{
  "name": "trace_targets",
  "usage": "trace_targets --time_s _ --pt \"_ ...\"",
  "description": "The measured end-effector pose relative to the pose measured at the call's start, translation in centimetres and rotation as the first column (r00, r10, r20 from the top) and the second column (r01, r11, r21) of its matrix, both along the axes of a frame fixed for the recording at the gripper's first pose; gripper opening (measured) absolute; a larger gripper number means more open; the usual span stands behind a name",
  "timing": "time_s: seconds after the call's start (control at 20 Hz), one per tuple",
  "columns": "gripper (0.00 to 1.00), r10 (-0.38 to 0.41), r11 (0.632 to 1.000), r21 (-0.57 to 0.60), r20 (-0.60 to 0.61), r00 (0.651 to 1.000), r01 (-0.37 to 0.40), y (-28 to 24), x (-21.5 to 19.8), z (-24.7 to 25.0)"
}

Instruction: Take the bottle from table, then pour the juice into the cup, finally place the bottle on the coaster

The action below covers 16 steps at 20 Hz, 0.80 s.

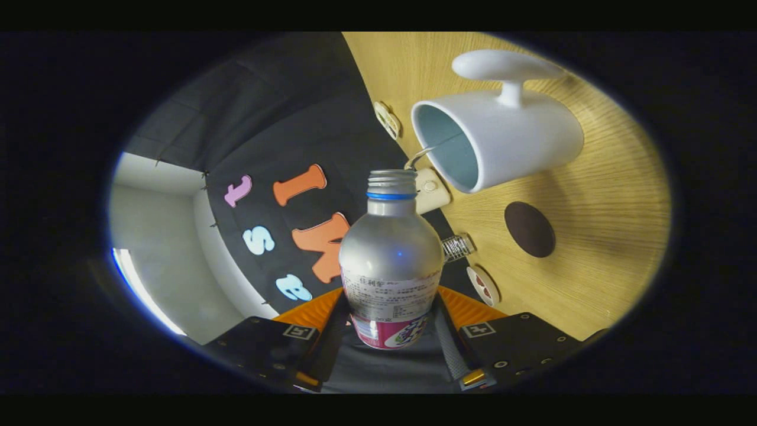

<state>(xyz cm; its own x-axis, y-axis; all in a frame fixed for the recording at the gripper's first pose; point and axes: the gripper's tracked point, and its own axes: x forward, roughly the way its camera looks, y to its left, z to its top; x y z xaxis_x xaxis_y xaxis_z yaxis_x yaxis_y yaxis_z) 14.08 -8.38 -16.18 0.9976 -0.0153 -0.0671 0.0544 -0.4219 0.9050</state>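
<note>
the gripper (390, 331) is clenched on the silver metal bottle (390, 260), both fingers pressing its labelled base. the bottle's uncapped mouth sits just beside the rim of the white ceramic cup (502, 139) on the wooden table (603, 248). near the cup lies the dark round coaster (529, 229).

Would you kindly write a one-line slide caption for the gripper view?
Hand-held gripper shut on the open bottle, tipped toward the white cup on the wooden table, dark coaster nearby.
</note>
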Motion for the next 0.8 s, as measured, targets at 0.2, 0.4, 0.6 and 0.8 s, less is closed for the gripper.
trace_targets --time_s 0.2,0.4,0.6,0.8 --pt "0.74 -0.023 0.999 0.03 0.006 1.0 0.022 -1.0 -0.2 -0.4" --pt "0.74 -0.036 0.998 0.046 0.007 0.999 0.036 -1.6 -0.1 -0.7" --pt "0.74 -0.05 0.997 0.063 0.012 0.999 0.049 -2.6 -0.1 -0.4" --pt "0.74 -0.053 0.996 0.073 0.026 0.998 0.051 -2.8 0.3 0.3"
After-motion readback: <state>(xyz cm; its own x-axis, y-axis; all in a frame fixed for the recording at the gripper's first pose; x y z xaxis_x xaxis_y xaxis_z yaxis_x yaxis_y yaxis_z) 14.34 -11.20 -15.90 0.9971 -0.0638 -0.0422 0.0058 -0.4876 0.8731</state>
